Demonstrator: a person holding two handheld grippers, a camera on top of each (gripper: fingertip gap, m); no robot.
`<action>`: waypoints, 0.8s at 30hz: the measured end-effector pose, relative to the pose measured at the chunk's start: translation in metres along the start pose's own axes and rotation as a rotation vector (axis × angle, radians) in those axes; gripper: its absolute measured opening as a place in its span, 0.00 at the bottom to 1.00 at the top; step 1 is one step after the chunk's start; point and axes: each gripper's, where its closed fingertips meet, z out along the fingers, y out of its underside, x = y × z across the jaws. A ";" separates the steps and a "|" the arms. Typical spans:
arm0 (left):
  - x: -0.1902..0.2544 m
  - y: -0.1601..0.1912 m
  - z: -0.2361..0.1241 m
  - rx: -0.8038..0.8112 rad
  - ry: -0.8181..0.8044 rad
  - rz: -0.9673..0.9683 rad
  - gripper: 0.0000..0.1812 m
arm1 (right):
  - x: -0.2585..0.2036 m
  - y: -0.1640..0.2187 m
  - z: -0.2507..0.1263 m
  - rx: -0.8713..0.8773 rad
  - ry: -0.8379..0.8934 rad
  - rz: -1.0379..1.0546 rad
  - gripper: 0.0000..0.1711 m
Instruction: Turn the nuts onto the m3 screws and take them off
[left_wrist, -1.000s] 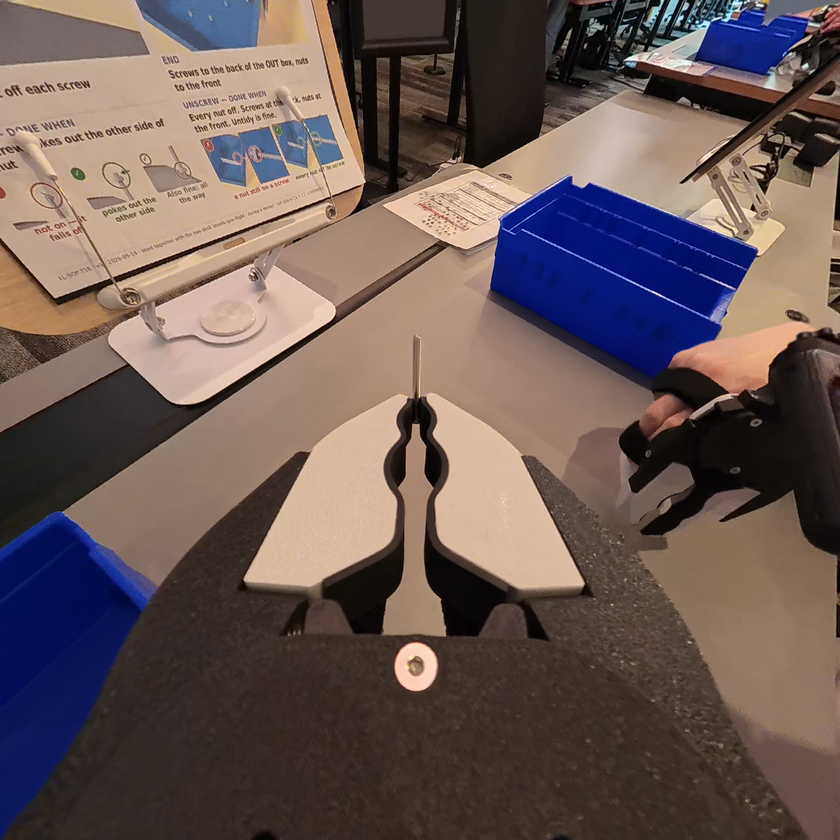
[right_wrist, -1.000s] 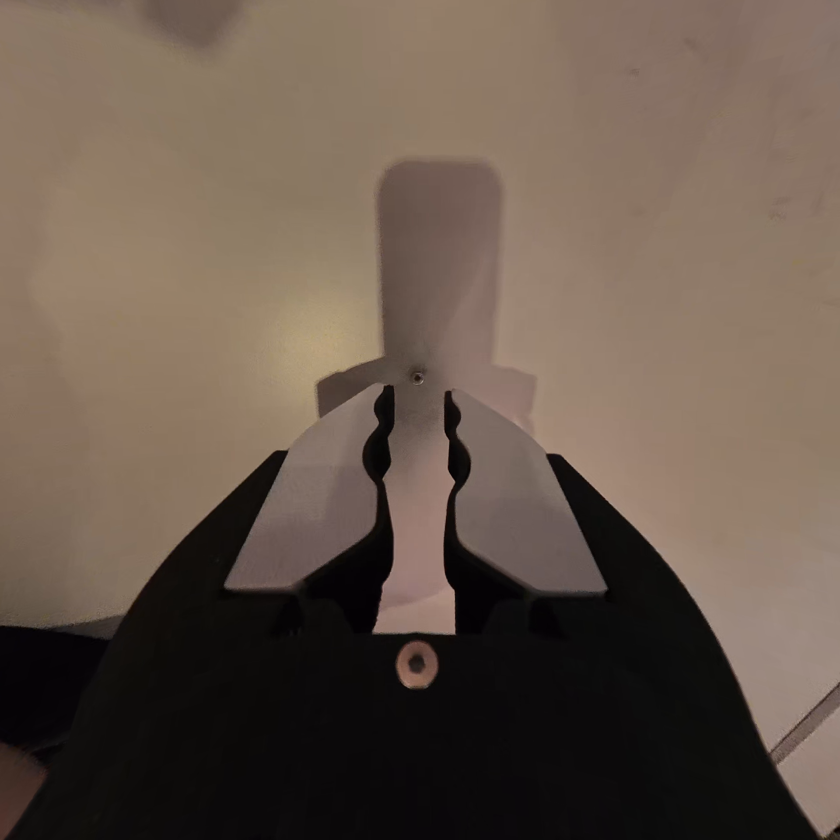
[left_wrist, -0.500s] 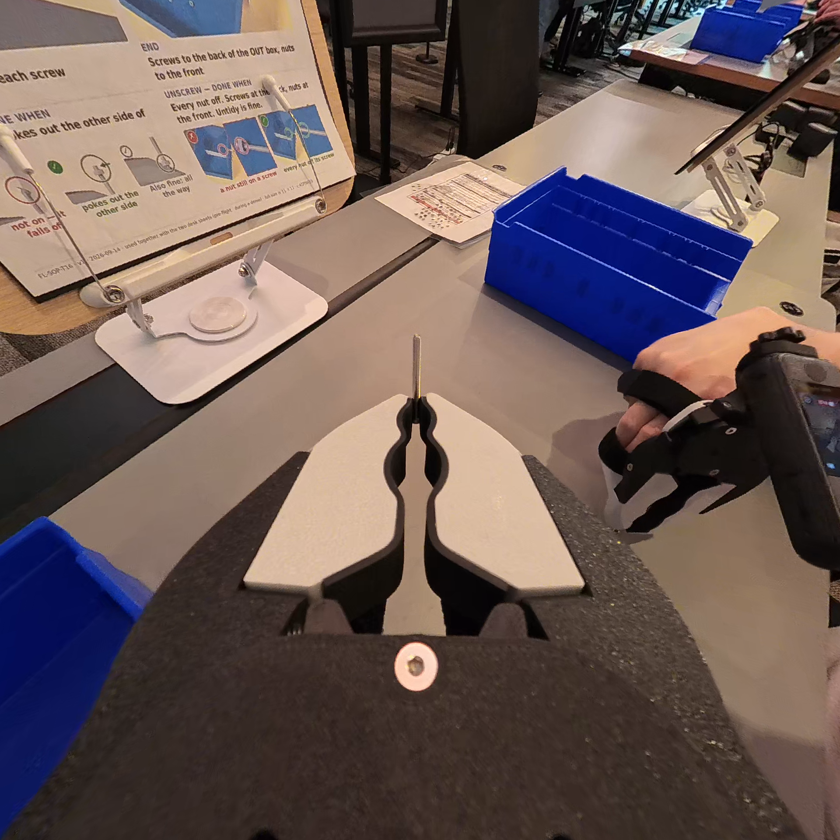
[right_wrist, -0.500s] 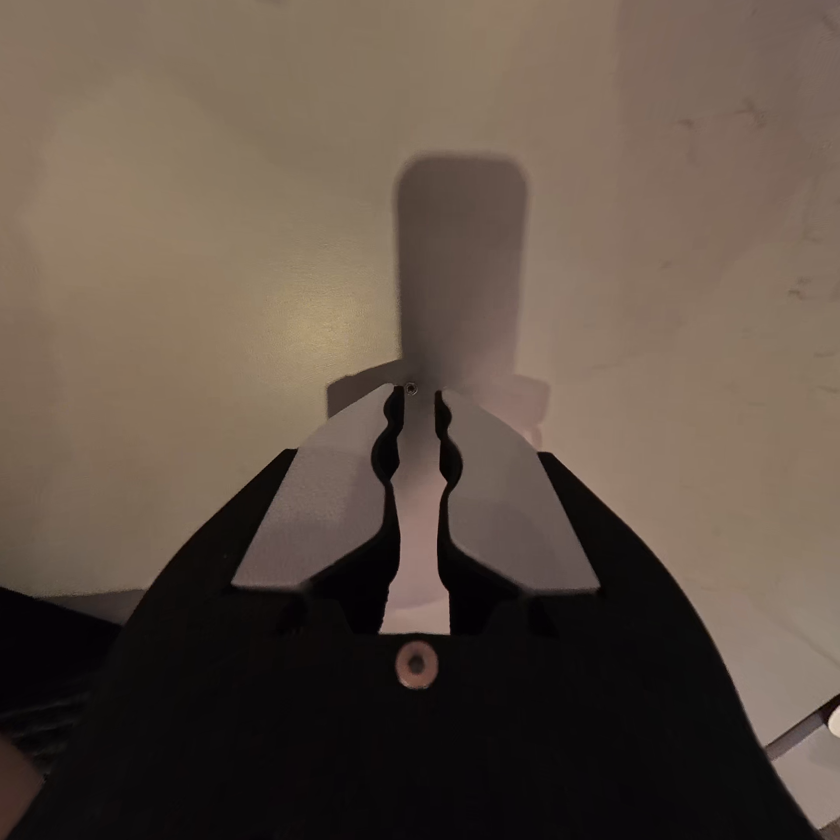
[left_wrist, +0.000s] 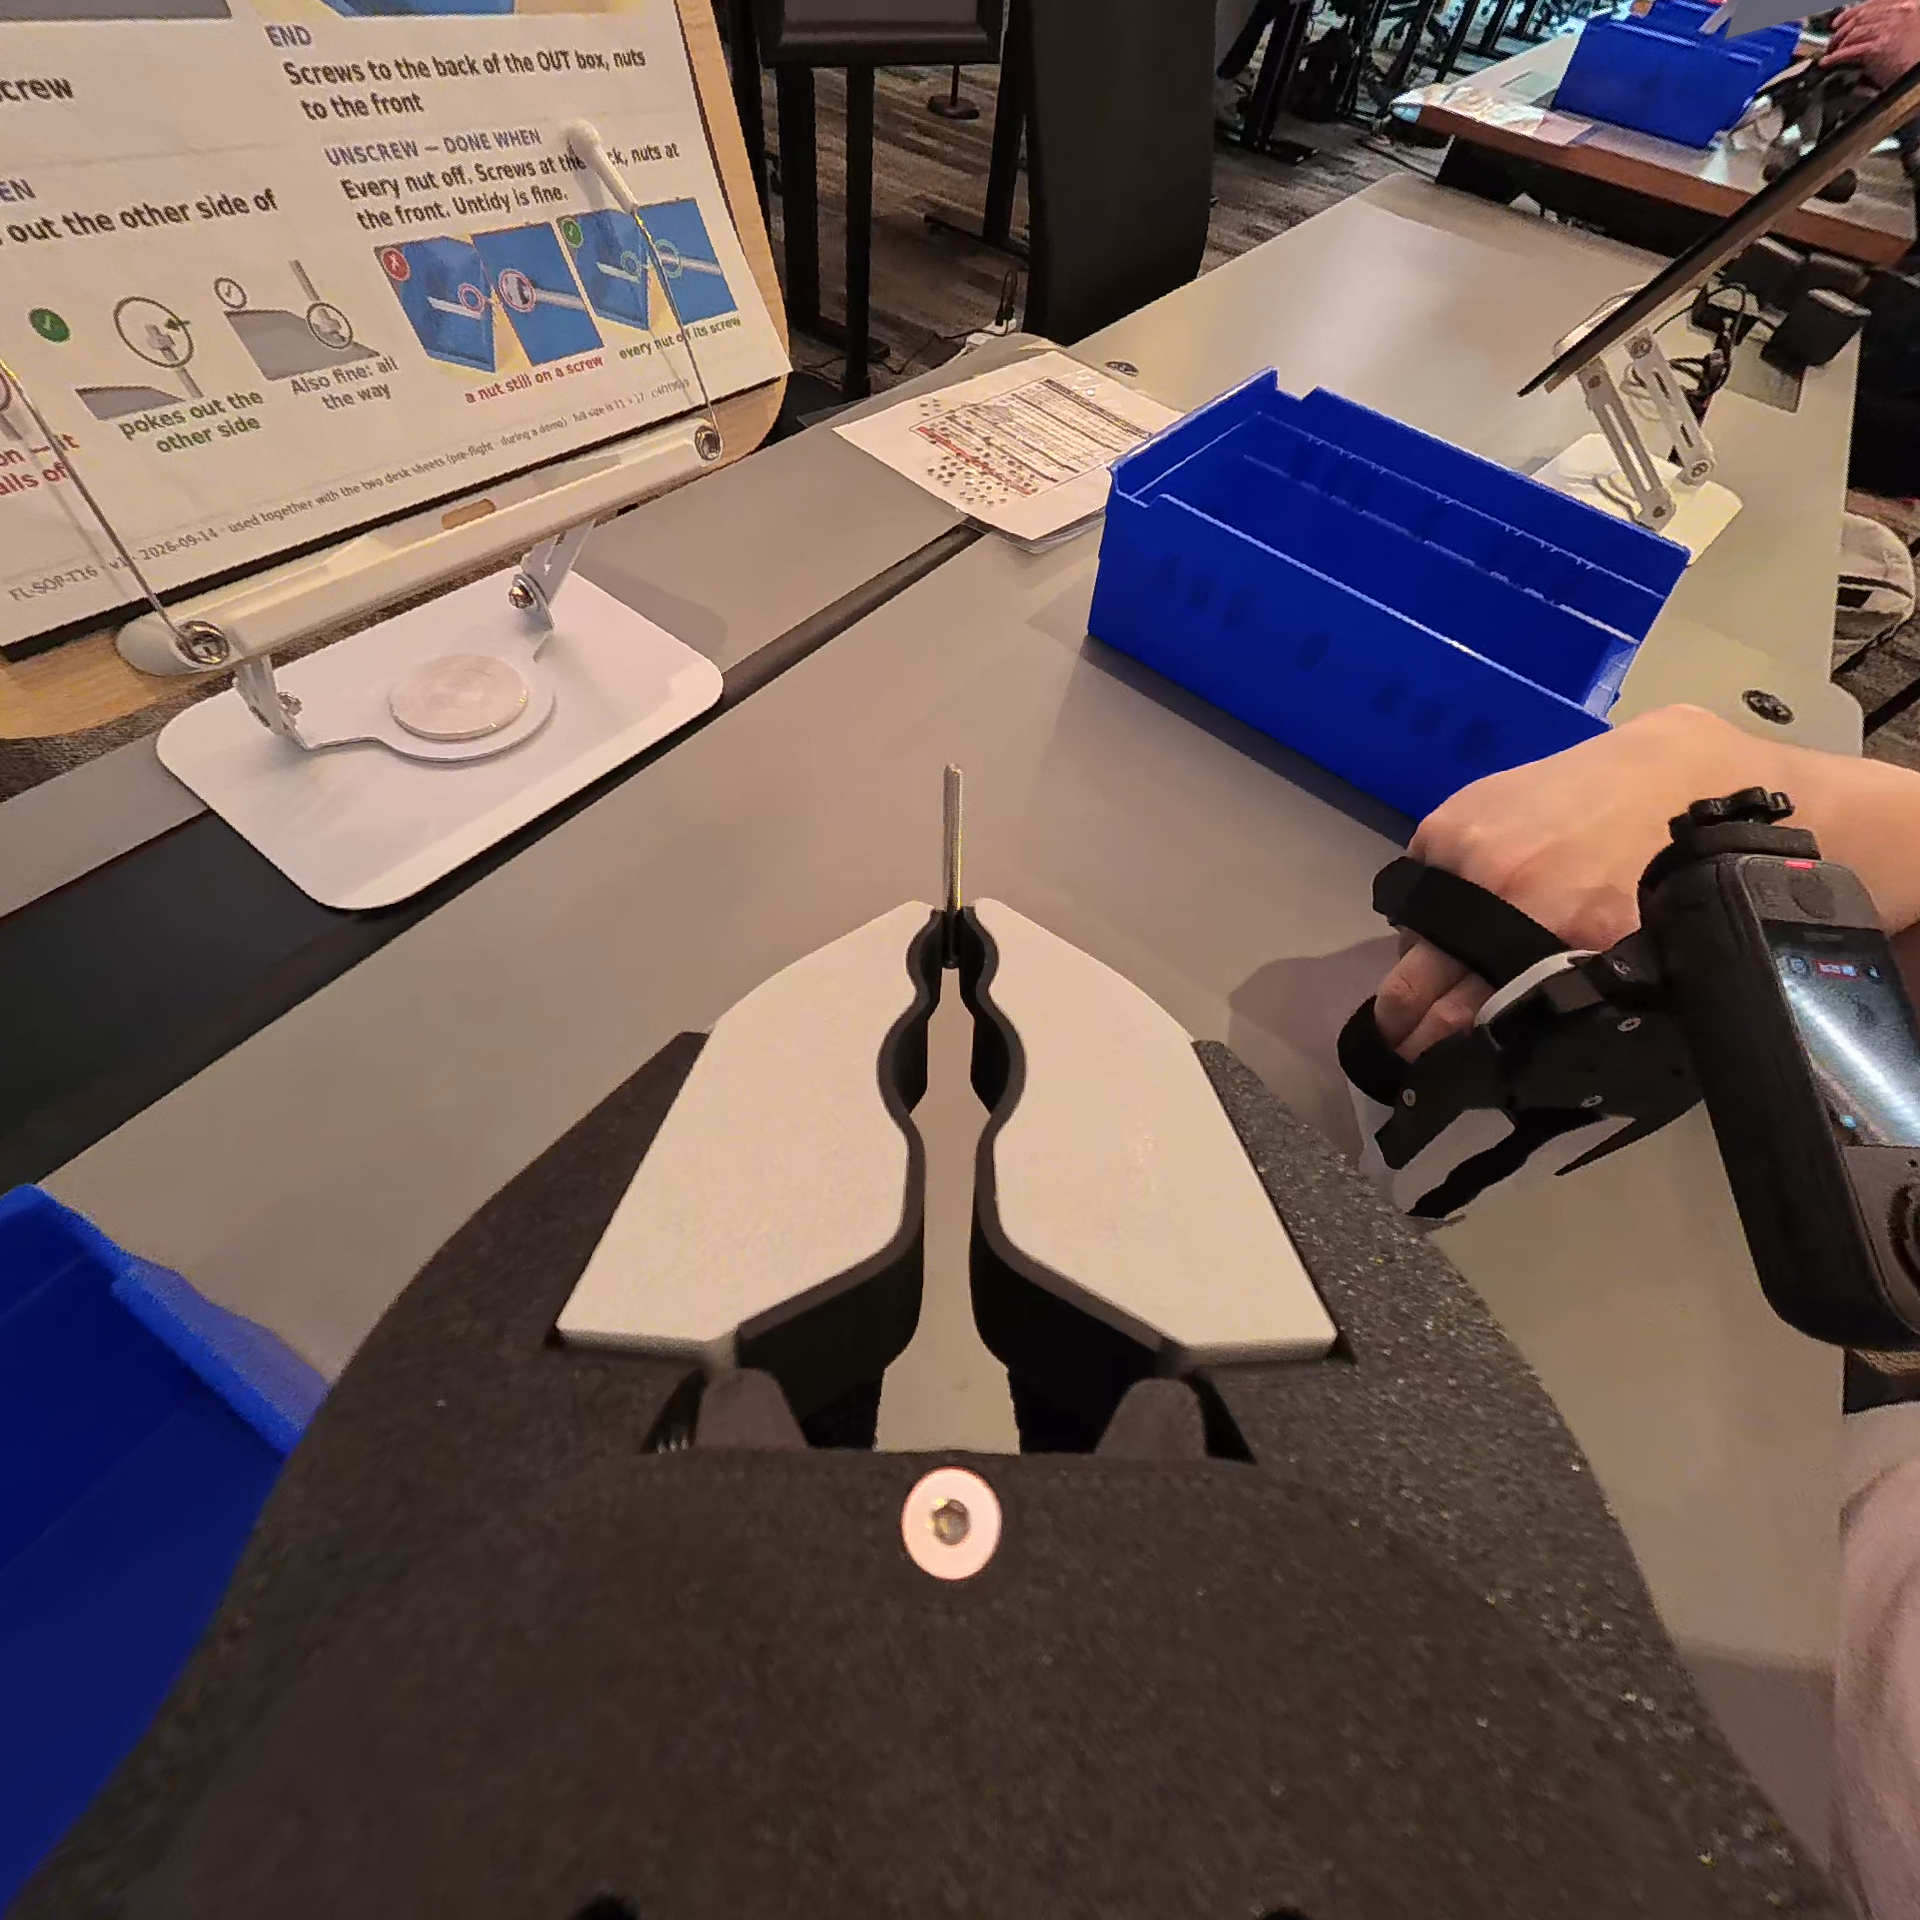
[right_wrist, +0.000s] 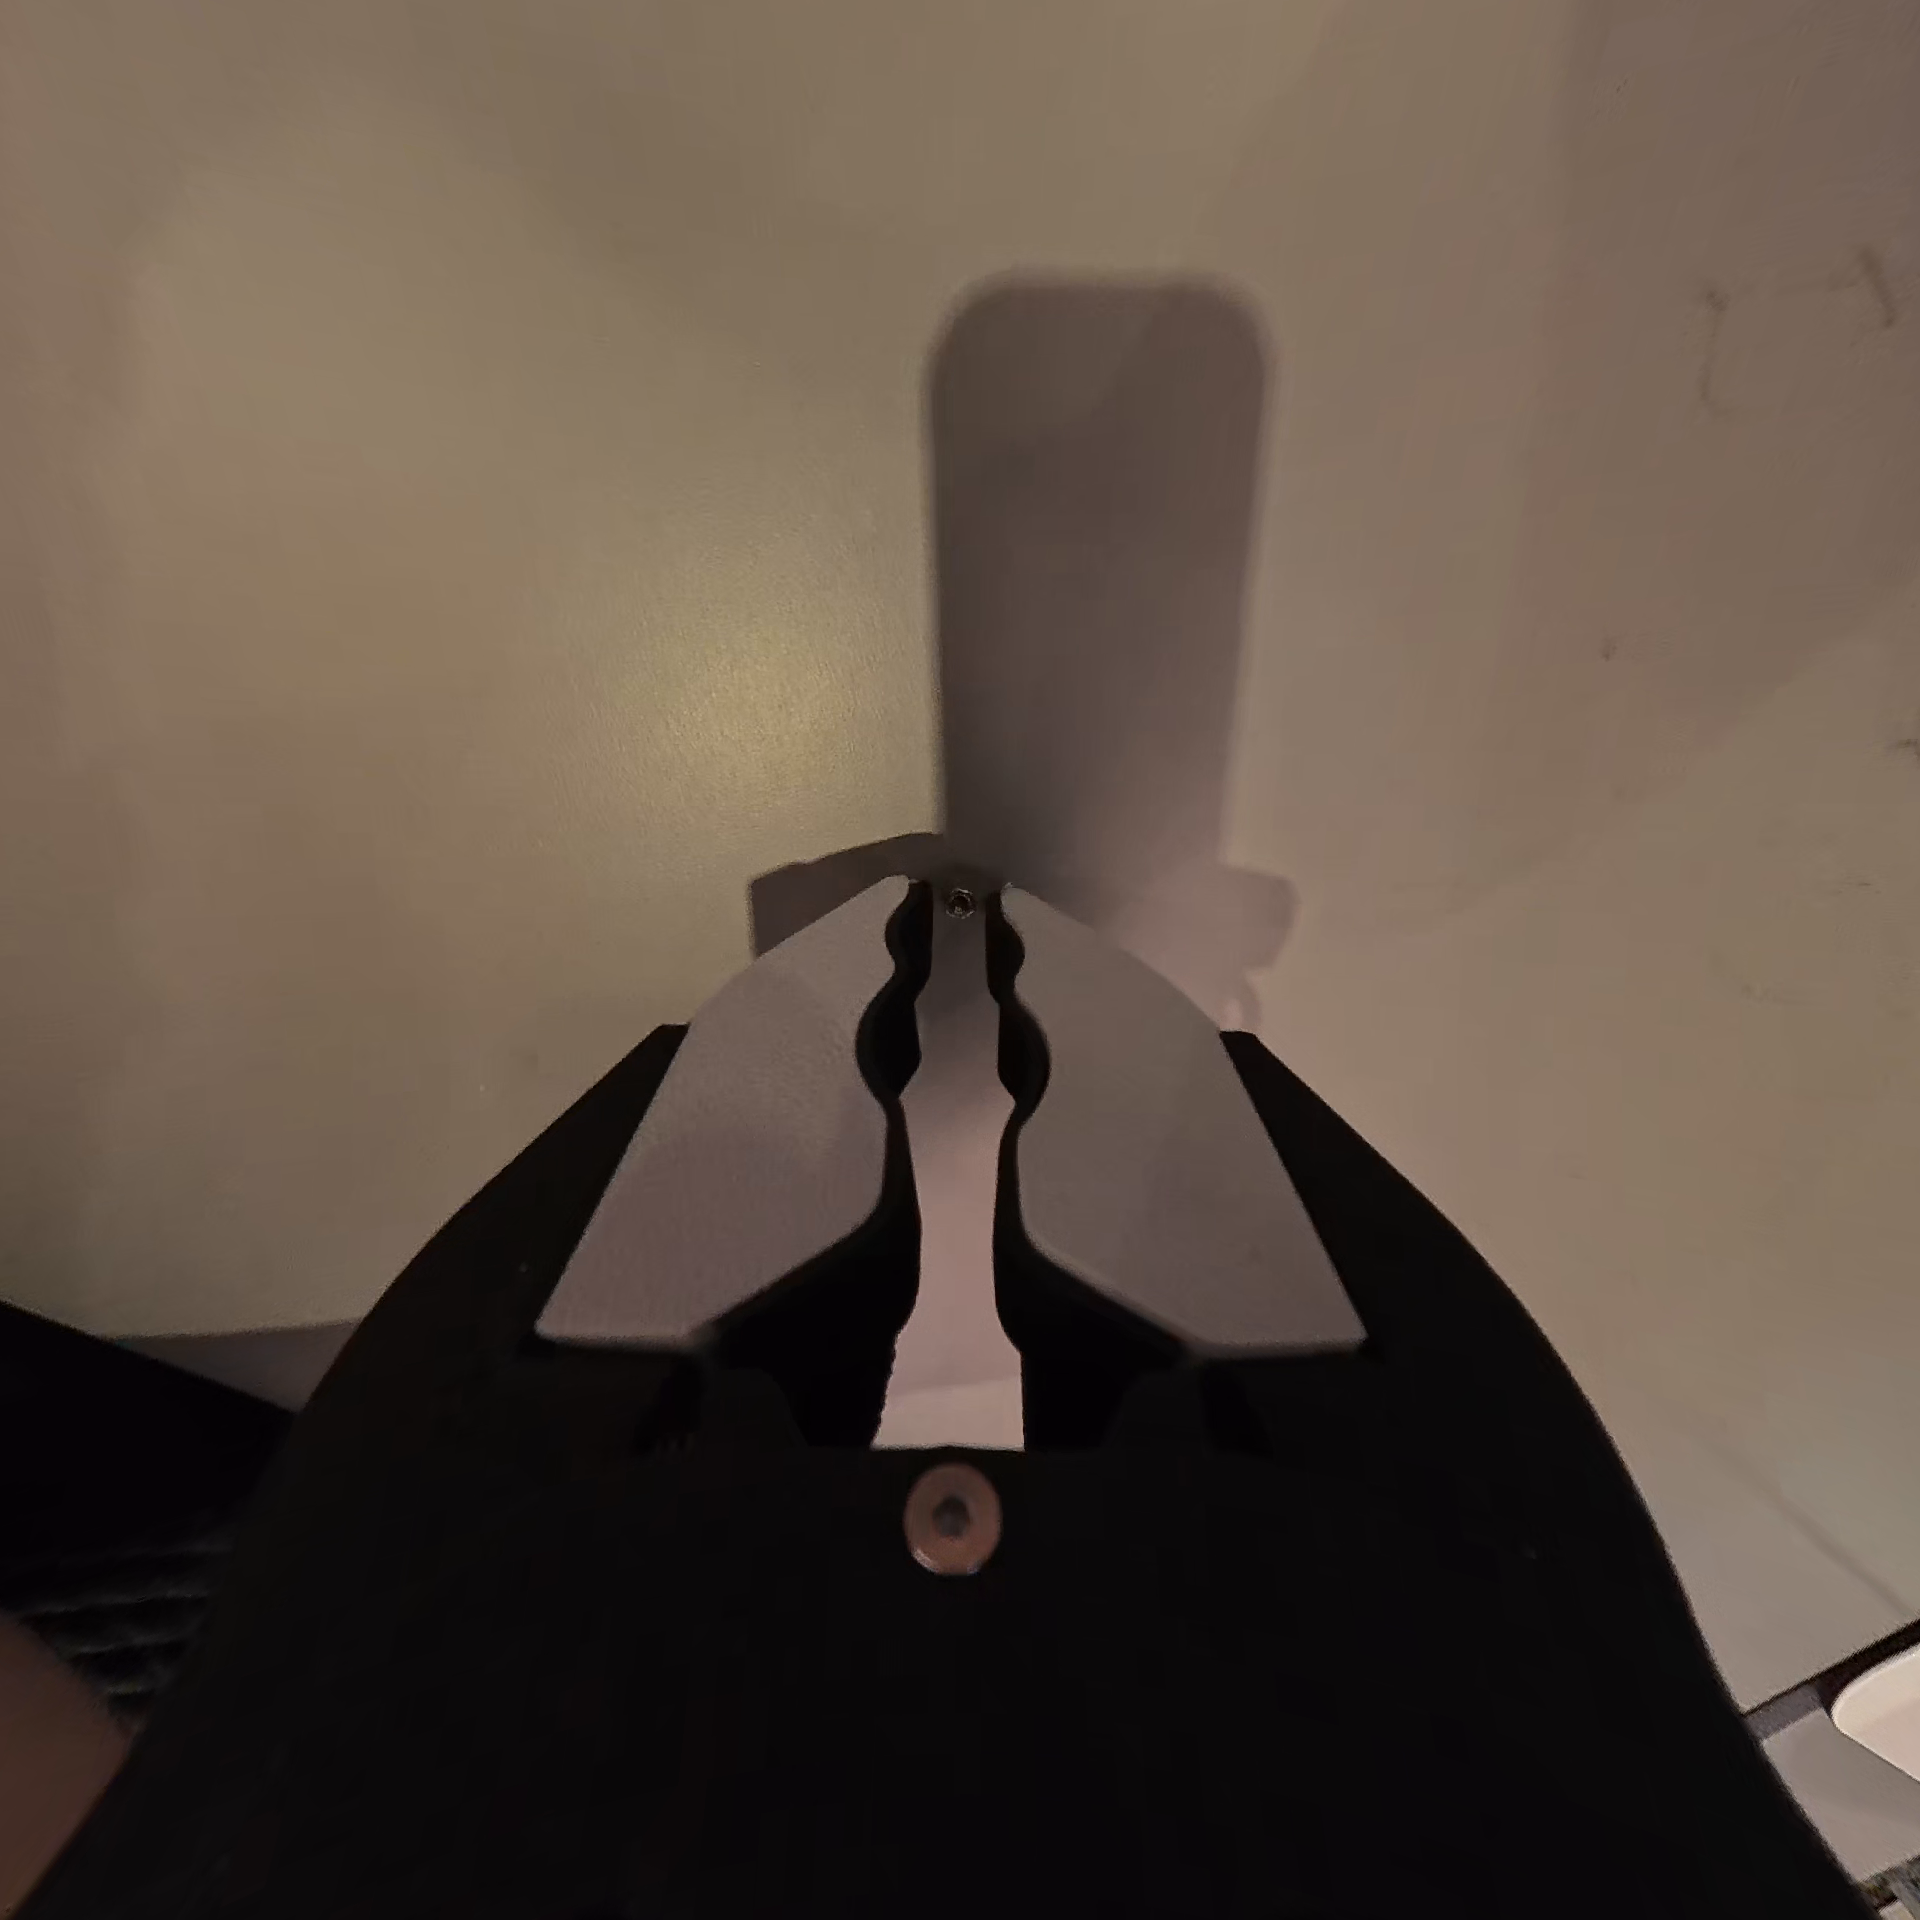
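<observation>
My left gripper is shut on a thin steel screw. It holds the screw by its lower end, with the shaft pointing forward above the grey table. My right gripper points down at the table, jaws nearly closed. Its tips are on either side of a small nut. In the left wrist view the right gripper is held by a hand at the right, tips on the table.
A blue bin stands at the back right and another blue bin at the near left. An instruction board on a white stand is at the back left. A paper sheet lies behind. Some 30 cm of space lies between my two pairs of fingers.
The right gripper's jaws have narrowed around the nut on the table. The left gripper has drifted slightly, still holding the screw.
</observation>
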 end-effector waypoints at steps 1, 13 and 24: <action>0.000 0.000 0.000 -0.002 0.000 0.000 0.01 | 0.000 0.000 0.000 -0.001 -0.001 -0.001 0.05; 0.003 0.003 0.004 -0.015 0.008 0.004 0.01 | -0.001 0.000 0.000 0.015 -0.042 0.008 0.04; 0.006 0.003 0.007 -0.019 0.020 0.004 0.01 | -0.001 0.000 0.000 0.014 -0.046 0.000 0.04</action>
